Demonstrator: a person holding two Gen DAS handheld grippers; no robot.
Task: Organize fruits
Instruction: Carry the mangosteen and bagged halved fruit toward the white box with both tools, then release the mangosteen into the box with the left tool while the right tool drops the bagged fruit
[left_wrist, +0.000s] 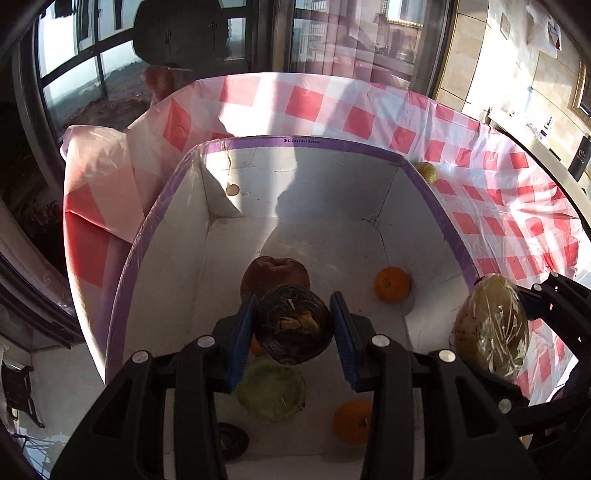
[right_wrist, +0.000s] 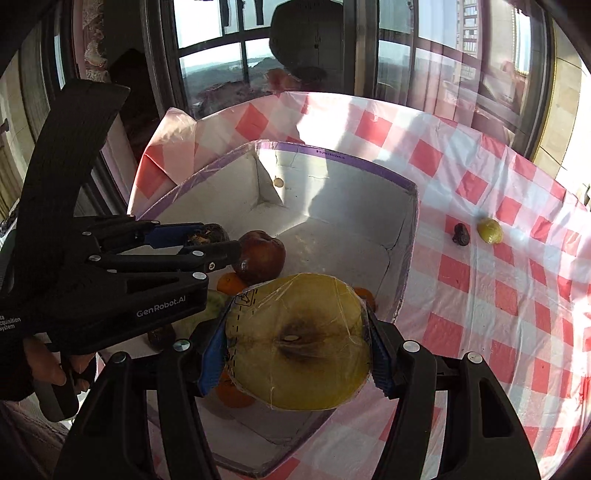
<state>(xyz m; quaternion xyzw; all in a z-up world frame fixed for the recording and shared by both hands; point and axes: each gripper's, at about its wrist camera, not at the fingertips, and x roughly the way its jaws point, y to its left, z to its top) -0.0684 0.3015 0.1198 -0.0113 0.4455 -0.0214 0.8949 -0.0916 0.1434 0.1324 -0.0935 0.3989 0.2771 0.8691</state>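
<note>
My left gripper (left_wrist: 294, 325) is shut on a dark round fruit (left_wrist: 293, 325) and holds it above the white box with a purple rim (left_wrist: 443, 221). In the box lie a red apple (left_wrist: 275, 275), two oranges (left_wrist: 392, 285) (left_wrist: 352, 421), a green fruit (left_wrist: 271, 391) and a small dark fruit (left_wrist: 232, 441). My right gripper (right_wrist: 295, 343) is shut on a yellow plastic-wrapped pear (right_wrist: 299, 343), held over the box's near right rim (right_wrist: 410, 236); the pear also shows in the left wrist view (left_wrist: 489, 325). The left gripper (right_wrist: 207, 236) shows in the right wrist view.
The box sits on a red and white checked tablecloth (right_wrist: 480, 295). A small yellow-green fruit (right_wrist: 489, 230) and a small dark fruit (right_wrist: 461, 234) lie on the cloth to the right of the box. Windows and a dark chair (right_wrist: 314, 40) stand beyond the table's far edge.
</note>
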